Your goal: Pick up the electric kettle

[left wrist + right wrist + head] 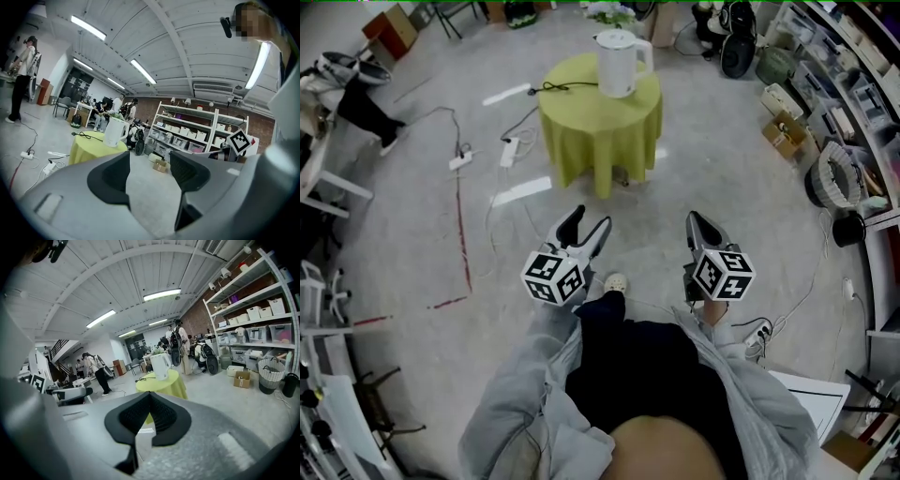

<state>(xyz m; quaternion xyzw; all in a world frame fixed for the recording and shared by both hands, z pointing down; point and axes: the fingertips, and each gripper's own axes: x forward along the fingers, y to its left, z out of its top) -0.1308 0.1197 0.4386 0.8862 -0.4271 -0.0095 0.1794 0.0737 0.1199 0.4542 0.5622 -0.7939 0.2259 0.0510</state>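
Note:
A white electric kettle [619, 63] stands upright on a small round table under a yellow-green cloth [581, 141], well ahead of me across the floor. The kettle [114, 132] shows far off in the left gripper view, and the kettle [160, 366] and the table [171, 383] show in the right gripper view. My left gripper [586, 227] is held in the air well short of the table, its jaws apart with nothing between them [150, 157]. My right gripper [694, 223] hovers beside it, jaws closed tip to tip and empty [150, 394].
A black cord [562, 87] lies on the cloth beside the kettle. Power strips and cables [508, 150] trail over the floor left of the table. Shelving [853, 84], a basket [837, 175] and a cardboard box [783, 131] line the right side. A person [356, 103] stands far left.

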